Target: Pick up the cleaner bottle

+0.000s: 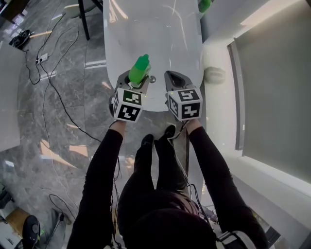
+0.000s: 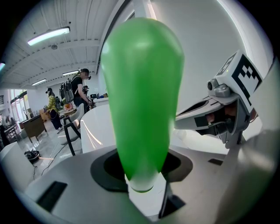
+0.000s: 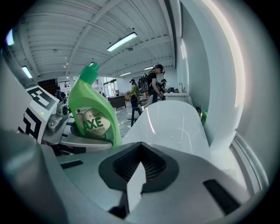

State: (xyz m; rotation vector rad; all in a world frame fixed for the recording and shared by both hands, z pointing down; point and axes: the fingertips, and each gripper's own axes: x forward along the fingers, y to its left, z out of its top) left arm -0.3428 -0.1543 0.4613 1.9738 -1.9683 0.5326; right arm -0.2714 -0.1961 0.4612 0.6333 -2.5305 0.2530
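The cleaner bottle (image 1: 139, 69) is bright green with an "AXE" label and stands upright over the near end of the white table (image 1: 155, 34). My left gripper (image 1: 138, 83) is shut on it, one jaw on each side. In the left gripper view the bottle (image 2: 142, 96) fills the middle and its narrow lower part sits between the pads of the left gripper (image 2: 142, 177). Its base is hidden. My right gripper (image 1: 176, 80) hovers just right of the bottle, apart from it, holding nothing. In the right gripper view the right gripper (image 3: 139, 164) has its jaws together, with the bottle (image 3: 94, 118) at left.
The table runs away from me along a pale wall (image 1: 218, 39) on the right. A small green object (image 1: 205, 5) stands at its far end. Cables (image 1: 48, 78) trail over the grey floor at left, near a dark chair leg (image 1: 82, 19). People (image 2: 81, 89) stand far back.
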